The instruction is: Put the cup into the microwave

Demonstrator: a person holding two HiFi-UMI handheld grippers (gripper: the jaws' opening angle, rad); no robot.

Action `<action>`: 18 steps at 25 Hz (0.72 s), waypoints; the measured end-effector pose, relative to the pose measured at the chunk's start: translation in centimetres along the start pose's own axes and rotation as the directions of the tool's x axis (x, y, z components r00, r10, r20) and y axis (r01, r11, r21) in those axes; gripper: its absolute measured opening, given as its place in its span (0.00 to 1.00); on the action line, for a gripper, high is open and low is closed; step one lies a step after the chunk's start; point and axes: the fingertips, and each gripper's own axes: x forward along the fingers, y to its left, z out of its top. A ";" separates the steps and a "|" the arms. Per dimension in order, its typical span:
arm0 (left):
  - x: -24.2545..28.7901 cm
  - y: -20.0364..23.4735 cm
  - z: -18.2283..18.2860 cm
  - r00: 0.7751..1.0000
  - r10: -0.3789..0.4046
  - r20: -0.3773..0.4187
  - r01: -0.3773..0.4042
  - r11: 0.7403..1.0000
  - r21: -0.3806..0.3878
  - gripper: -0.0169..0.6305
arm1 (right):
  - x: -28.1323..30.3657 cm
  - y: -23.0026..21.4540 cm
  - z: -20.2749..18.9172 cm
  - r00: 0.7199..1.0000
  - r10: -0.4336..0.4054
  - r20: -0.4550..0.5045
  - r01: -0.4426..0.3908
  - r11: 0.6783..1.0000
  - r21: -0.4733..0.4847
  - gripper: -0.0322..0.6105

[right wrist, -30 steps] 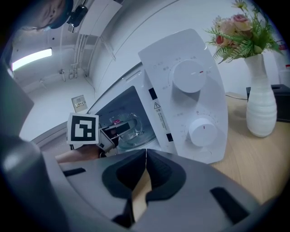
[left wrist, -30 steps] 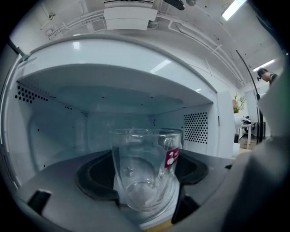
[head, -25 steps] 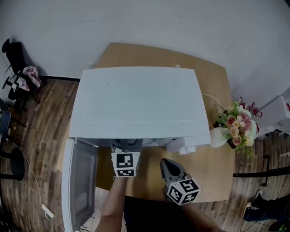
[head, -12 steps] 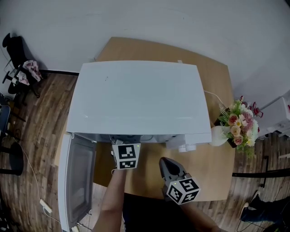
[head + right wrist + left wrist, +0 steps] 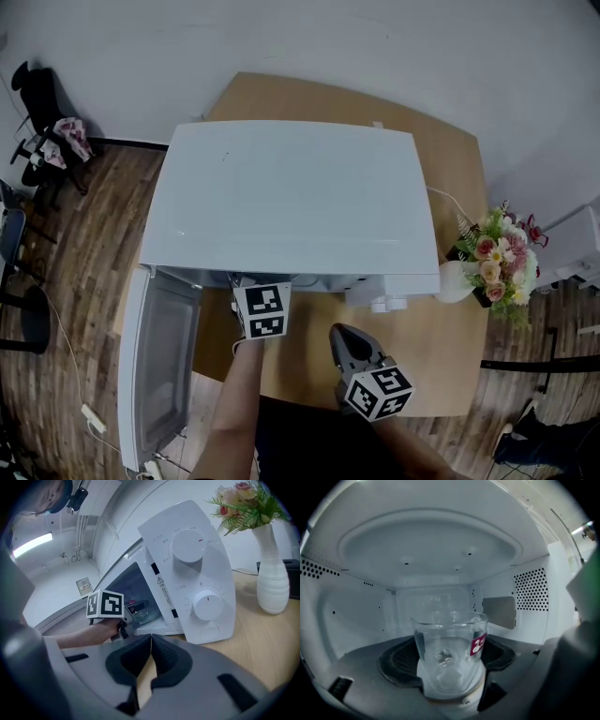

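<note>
Home-like room: microwave (image 5: 291,206) and flower vase (image 5: 455,283) on table (image 5: 431,347), wood-plank floor (image 5: 84,244).

Head view steeply down on the microwave (image 5: 291,206); left gripper view inside it, right gripper view outside, front-on.

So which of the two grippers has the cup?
The left gripper: reaching inside the microwave, its jaws clasp the clear glass cup. The right gripper hangs outside above the table, jaws together on nothing.

No readable text, red label (image 5: 478,644) on cup (image 5: 447,656) illegible, microwave (image 5: 192,569) print too small
</note>
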 end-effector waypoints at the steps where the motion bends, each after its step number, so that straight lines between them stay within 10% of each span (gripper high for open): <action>1: 0.1 0.1 0.0 1.000 0.002 -0.005 -0.002 1.000 -0.005 0.60 | 0.0 0.0 0.0 1.000 0.001 0.000 -0.001 1.000 0.001 0.04; 18: 0.5 -0.4 -0.8 0.998 -0.021 -0.058 0.025 0.997 0.075 0.60 | -0.6 -0.5 0.0 1.000 0.001 0.003 -0.001 1.000 0.014 0.04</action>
